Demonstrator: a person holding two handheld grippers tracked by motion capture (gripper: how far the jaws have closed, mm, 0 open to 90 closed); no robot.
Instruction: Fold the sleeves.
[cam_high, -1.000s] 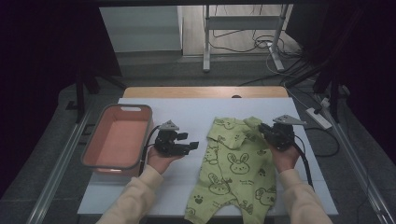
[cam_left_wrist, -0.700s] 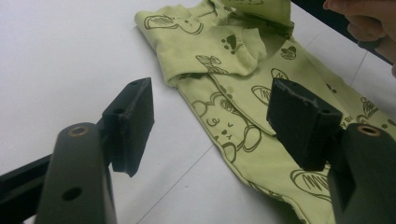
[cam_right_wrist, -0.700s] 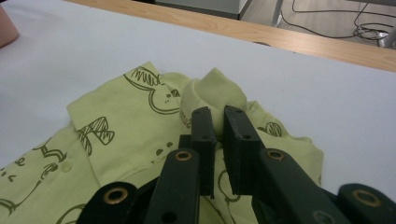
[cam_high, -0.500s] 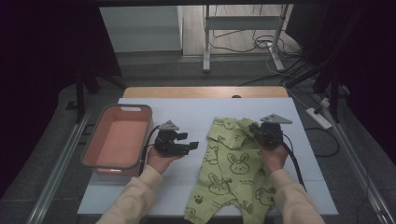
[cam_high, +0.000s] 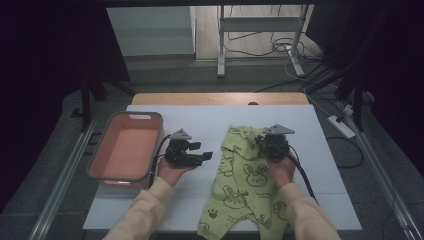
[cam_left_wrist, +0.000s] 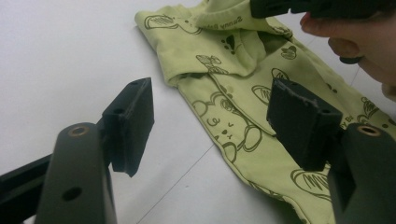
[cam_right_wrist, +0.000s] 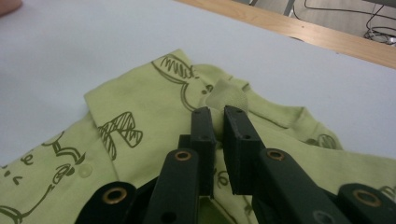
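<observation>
A lime-green baby romper (cam_high: 240, 175) printed with bunnies lies flat on the white table (cam_high: 200, 120), collar toward the far side. My right gripper (cam_high: 262, 142) hovers low over its upper right part, jaws nearly together and pinching a pale fold of the cloth (cam_right_wrist: 225, 95) at their tips (cam_right_wrist: 219, 114). The romper (cam_right_wrist: 140, 107) spreads beneath them. My left gripper (cam_high: 202, 151) rests in a hand just left of the garment, lying on its side and pointing right. Its jaws (cam_left_wrist: 210, 121) stand open and hold nothing, with the romper (cam_left_wrist: 233, 93) beyond them.
A salmon-pink bin (cam_high: 132, 116) stands at the table's left, close to my left hand. A wooden strip (cam_high: 220, 98) borders the far edge. Bare white surface lies between the bin and the romper. The other hand (cam_left_wrist: 359, 42) shows at the left gripper view's top right.
My right gripper has moved leftward over the romper, drawing the right sleeve inward over the chest. The left gripper has stayed put.
</observation>
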